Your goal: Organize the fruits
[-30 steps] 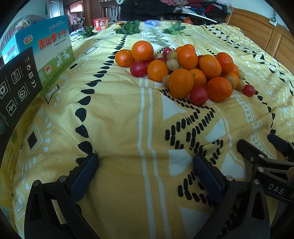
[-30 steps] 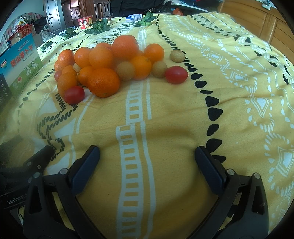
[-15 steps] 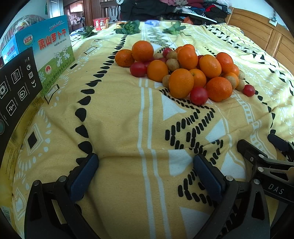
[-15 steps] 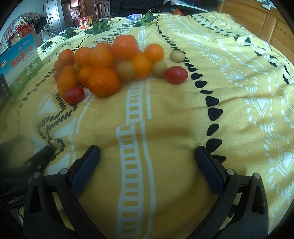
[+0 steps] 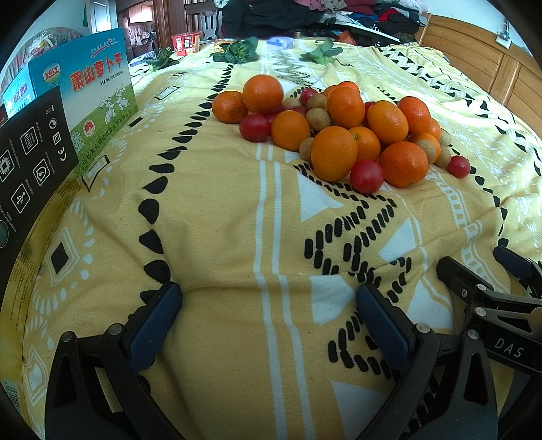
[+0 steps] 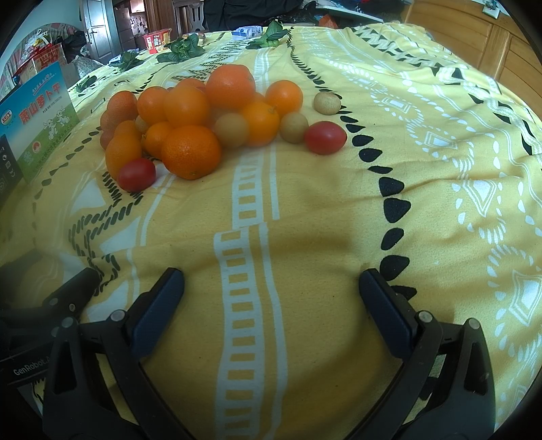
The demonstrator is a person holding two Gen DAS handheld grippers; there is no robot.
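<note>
In the left wrist view the black box [image 5: 32, 162] at 9 o'clock is cut off by the frame edge, and the other gripper [image 5: 501, 304] at 4 o'clock runs out of the picture. Fruits at the back of the fruit pile [image 5: 338, 132] are partly hidden behind the front oranges, so their count cannot be told. In the right wrist view a dark, blurred gripper part [image 6: 37, 318] at 8 o'clock is cropped, and the clutter [image 6: 257, 8] at 12 o'clock is too small to identify.
</note>
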